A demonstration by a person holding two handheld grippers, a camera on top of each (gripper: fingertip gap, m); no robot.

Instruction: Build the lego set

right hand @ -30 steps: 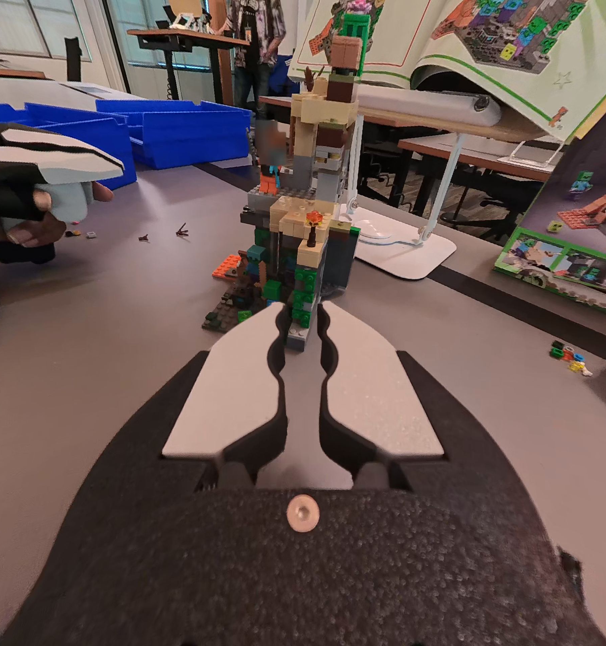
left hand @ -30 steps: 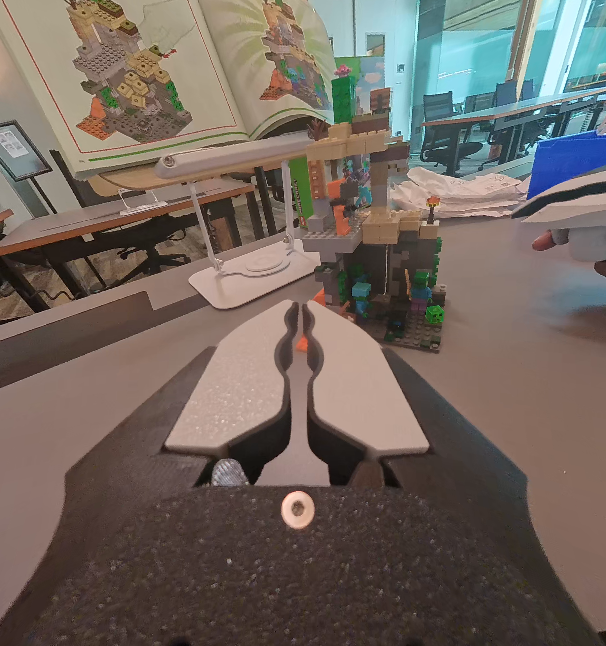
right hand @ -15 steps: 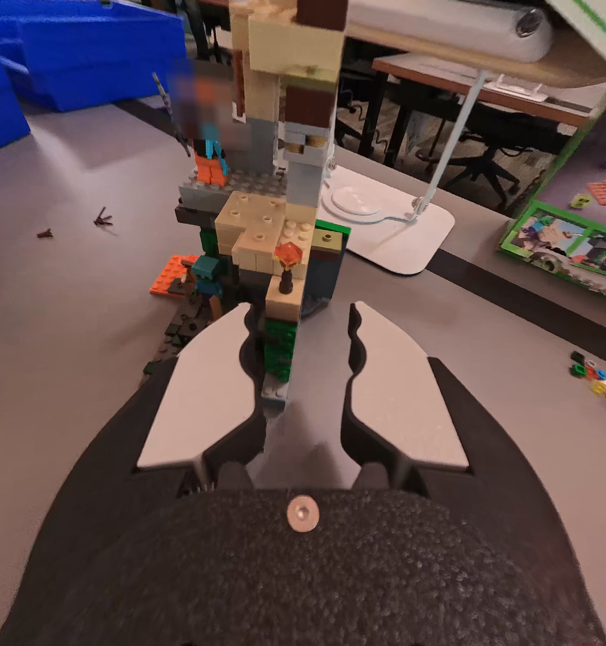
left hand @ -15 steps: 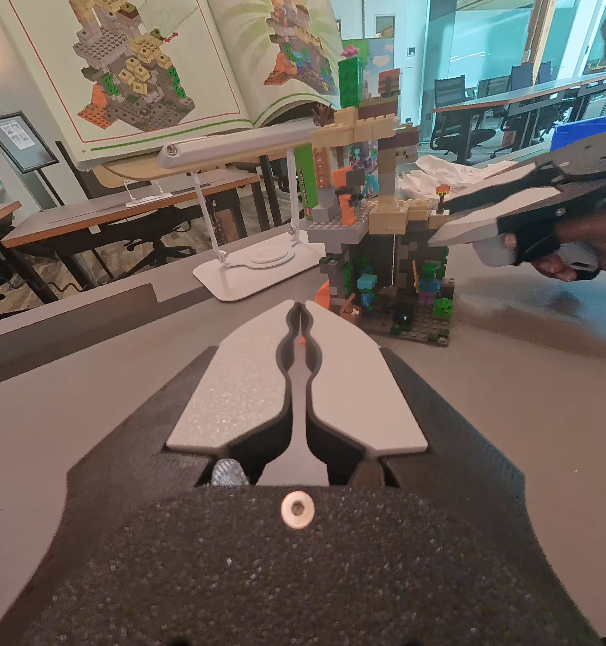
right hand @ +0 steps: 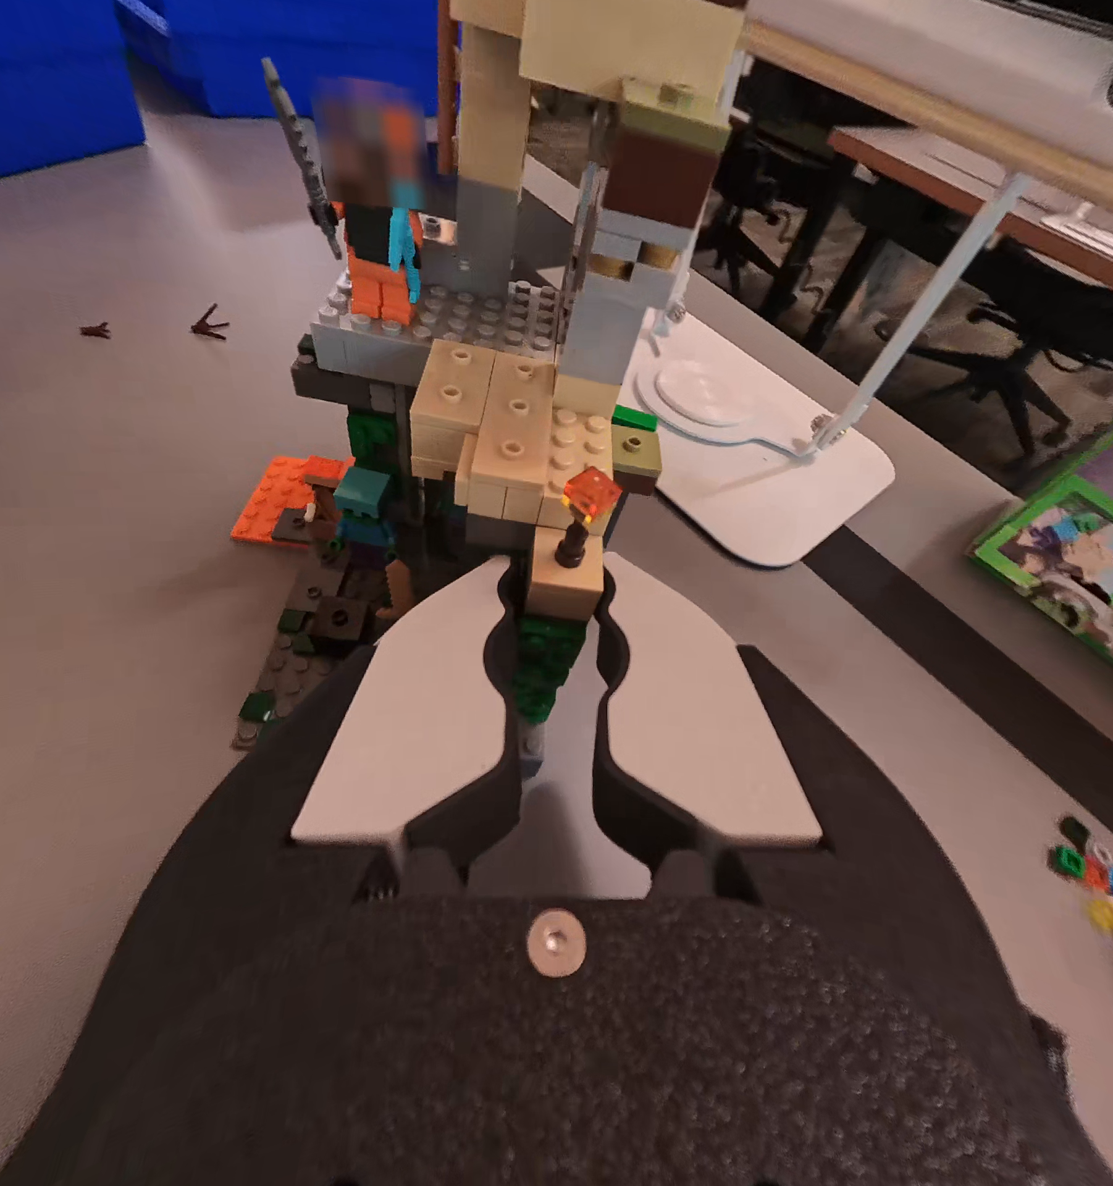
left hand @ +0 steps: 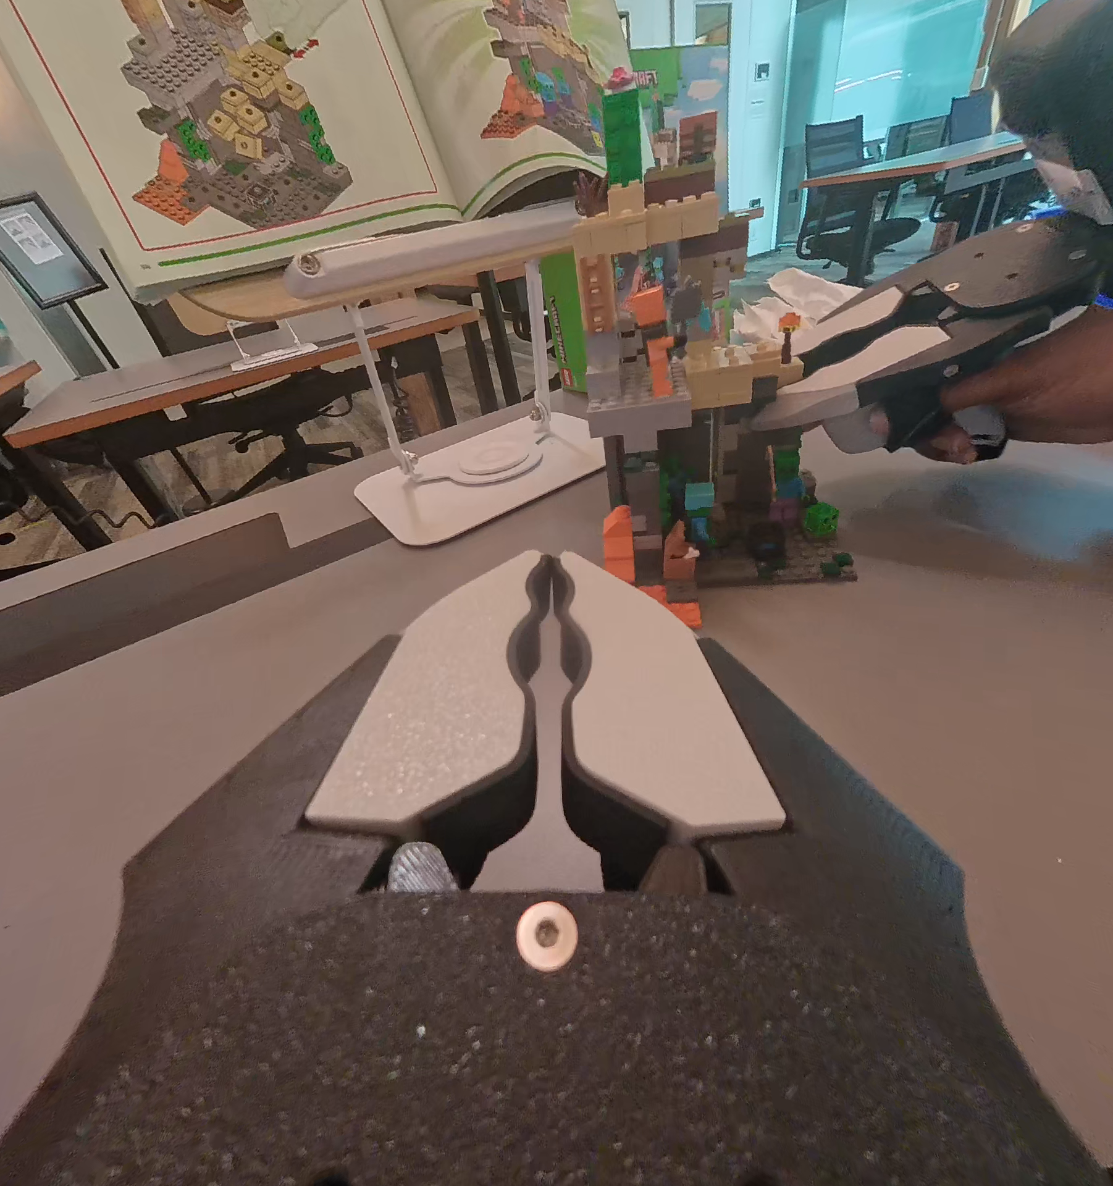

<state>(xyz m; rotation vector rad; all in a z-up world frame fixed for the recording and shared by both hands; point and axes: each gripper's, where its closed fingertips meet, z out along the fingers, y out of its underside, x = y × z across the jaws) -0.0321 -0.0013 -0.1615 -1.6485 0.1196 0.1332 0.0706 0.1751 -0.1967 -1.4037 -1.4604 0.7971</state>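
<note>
The lego model (right hand: 515, 411) is standing mid-frame on the grey tabletop (right hand: 124, 577). The right gripper (right hand: 557, 577) fingers are clamping its projecting tan brick (right hand: 567, 574). The left gripper (left hand: 551, 565) is hovering clenched, empty, over bare tabletop lower left.

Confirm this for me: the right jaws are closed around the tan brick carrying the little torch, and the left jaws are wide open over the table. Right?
Not quite. The left gripper is shut and holds nothing, as the left wrist view shows. The rest stands: the right gripper has its jaws around the tan brick under the torch.
</note>
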